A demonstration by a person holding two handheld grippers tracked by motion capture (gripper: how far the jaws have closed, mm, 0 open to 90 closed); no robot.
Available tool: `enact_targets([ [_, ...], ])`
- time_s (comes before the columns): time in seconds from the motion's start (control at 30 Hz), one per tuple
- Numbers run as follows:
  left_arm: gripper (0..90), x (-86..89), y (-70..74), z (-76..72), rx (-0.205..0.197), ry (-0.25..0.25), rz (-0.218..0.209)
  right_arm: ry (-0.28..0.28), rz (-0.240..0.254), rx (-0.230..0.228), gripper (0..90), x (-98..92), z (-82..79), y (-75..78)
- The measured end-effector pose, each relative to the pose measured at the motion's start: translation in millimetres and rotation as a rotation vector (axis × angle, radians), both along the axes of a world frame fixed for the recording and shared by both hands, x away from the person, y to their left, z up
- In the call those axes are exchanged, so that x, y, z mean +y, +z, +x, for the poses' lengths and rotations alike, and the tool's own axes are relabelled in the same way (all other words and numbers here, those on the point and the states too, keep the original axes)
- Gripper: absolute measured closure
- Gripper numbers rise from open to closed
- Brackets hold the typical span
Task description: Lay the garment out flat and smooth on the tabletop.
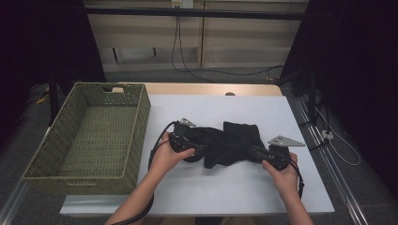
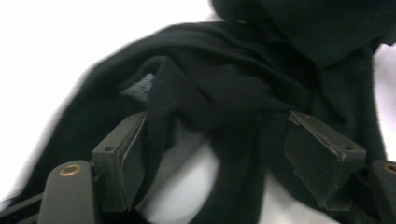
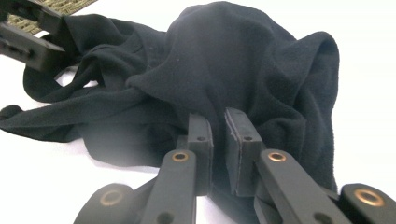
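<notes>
High view: the black fleece garment [image 1: 230, 143] lies bunched on the white counter [image 1: 234, 187], right of the wicker basket [image 1: 94, 136]. My right gripper [image 3: 218, 122] pinches its fold; my left gripper [image 2: 212, 144] stands released, cloth between its jaws.

no legible txt, labels, nos. anywhere

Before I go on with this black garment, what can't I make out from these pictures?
- What kind of garment the black fleece garment is: bunched up in the high view.
- Left gripper view: motion blur smears the cloth edges between its open jaws.
- Right gripper: the pinched fold is hidden behind its pads.
- Wicker basket: its near inner wall is hidden by its rim.
</notes>
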State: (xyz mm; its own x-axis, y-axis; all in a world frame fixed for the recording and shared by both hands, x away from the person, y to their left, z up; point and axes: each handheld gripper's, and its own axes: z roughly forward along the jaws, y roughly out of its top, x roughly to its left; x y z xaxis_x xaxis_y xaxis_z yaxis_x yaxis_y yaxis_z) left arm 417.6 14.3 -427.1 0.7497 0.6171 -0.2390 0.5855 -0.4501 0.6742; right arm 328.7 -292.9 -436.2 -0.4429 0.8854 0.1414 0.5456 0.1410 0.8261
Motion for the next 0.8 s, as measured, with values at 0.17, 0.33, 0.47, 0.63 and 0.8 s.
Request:
enact_targets([
  [0.17,47.2,-12.6,-16.1,1.1,0.003,0.002,0.031,0.003,-0.002,0.0,81.9,1.7,0.4,-2.0],
  [0.33,73.5,-11.2,-19.7,2.6,0.028,-0.008,0.042,0.008,-0.007,0.001,82.5,2.0,-0.3,-3.4],
  [0.47,79.6,-3.7,-15.3,4.8,0.043,0.02,0.039,0.007,-0.002,-0.006,83.1,2.2,-1.1,-2.4],
  [0.63,80.8,21.8,-0.6,14.1,0.022,0.122,0.028,0.013,0.029,-0.03,84.1,-1.1,-4.3,2.7],
  [0.8,80.9,46.5,8.6,24.9,-0.004,0.208,0.027,0.016,0.06,-0.048,87.2,-8.4,-10.7,8.8],
])
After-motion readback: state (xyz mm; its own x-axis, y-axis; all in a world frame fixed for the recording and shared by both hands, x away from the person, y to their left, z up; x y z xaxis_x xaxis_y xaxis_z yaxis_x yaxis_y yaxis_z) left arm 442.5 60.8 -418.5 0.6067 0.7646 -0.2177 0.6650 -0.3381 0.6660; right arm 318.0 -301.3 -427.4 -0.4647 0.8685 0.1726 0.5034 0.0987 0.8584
